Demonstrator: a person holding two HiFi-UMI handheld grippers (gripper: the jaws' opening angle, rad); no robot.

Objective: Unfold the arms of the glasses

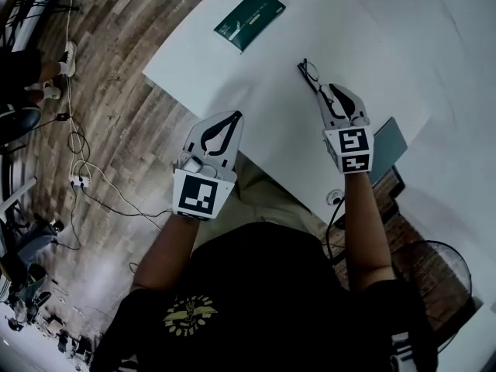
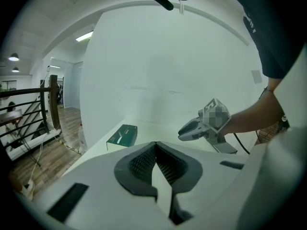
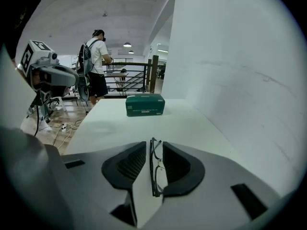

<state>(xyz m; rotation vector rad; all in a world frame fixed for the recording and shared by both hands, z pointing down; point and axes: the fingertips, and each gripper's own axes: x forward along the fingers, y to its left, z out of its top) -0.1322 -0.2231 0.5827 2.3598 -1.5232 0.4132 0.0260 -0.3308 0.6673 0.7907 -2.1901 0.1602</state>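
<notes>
Right gripper [image 3: 153,145]: your jaws stood narrow, closed in on the glasses [image 3: 154,169], which sat edge-on in the slot between the two pads. The frame lay along the inner face of the right-hand jaw; contact on the left-hand jaw could not be confirmed, as a thin pale sliver showed beside the frame there. The front end of the glasses reached just past the jaw tips, and in the head view that end stuck out ahead of the tips over the white bench [image 1: 256,91]. The arms lay folded against the frame, not yet swung out. Left gripper [image 2: 156,145]: your jaws were together, ribbed pads meeting at the tips, with nothing between them. You held it well apart from the right gripper, near the bench's near edge, and it touched nothing. A green box [image 3: 145,104] lay flat on the bench well ahead of both sets of jaws, straight on from the right jaws and ahead-left of the left jaws. Beyond the far end of the bench, in the right gripper view, a person [image 3: 96,61] stood by a railing. Cables [image 1: 77,180] lay on the wooden floor, left of the left jaws.
</notes>
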